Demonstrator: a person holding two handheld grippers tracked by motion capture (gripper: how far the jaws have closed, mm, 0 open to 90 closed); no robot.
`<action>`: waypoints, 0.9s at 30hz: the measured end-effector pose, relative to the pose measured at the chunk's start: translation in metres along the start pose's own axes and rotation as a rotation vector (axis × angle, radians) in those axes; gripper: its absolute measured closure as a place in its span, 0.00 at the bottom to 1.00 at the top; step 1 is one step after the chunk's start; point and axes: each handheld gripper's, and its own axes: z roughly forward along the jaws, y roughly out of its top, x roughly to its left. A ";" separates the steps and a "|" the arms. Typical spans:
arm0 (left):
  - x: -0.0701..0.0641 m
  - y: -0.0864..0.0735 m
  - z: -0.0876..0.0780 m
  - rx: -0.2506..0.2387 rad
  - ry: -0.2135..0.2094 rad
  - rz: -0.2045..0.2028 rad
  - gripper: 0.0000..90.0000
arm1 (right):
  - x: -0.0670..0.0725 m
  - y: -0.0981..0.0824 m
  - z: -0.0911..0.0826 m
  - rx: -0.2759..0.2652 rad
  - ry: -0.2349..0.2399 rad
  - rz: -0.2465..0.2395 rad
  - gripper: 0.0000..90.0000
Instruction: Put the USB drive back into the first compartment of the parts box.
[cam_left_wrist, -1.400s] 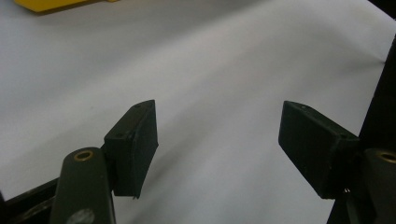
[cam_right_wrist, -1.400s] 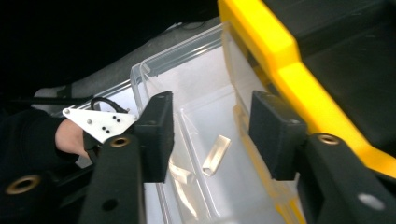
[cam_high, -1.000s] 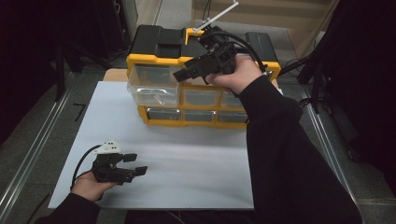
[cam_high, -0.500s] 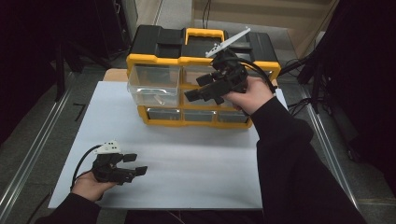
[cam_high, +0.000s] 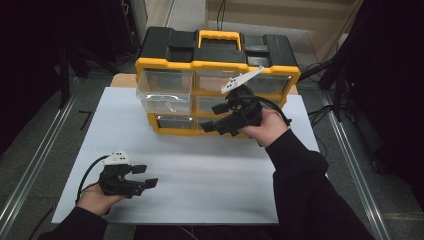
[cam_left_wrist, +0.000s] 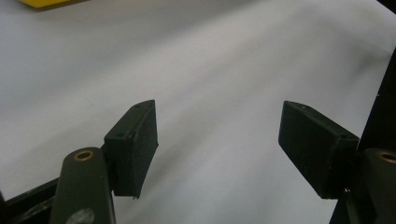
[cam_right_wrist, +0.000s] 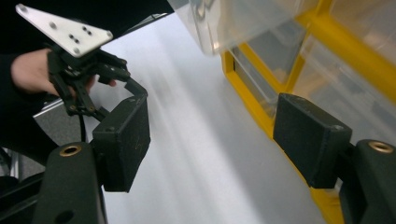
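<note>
Right gripper sits low at the front of the yellow drawer organizer, jaws wide and empty; they have just been opening. Left gripper rests over the white mat, near my edge, jaws wide, nothing between them.

Step, as I judge it: shutting the pulled-out clear drawer, top left row. I would set one pad flat on its front face, centred, and push straight along the slide, no twist.

Drawer's long axis runs front to back; its open end faces me, overhanging the lower drawers.
</note>
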 end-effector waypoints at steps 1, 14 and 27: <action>0.000 0.000 0.000 0.000 0.000 0.000 0.33 | 0.000 -0.004 0.003 0.003 0.001 0.005 0.28; 0.000 0.000 0.001 0.003 0.003 0.000 0.33 | -0.006 -0.046 0.037 0.022 0.017 0.027 0.28; -0.001 0.000 0.001 0.007 0.002 0.001 0.33 | -0.012 -0.082 0.068 0.049 0.018 0.055 0.28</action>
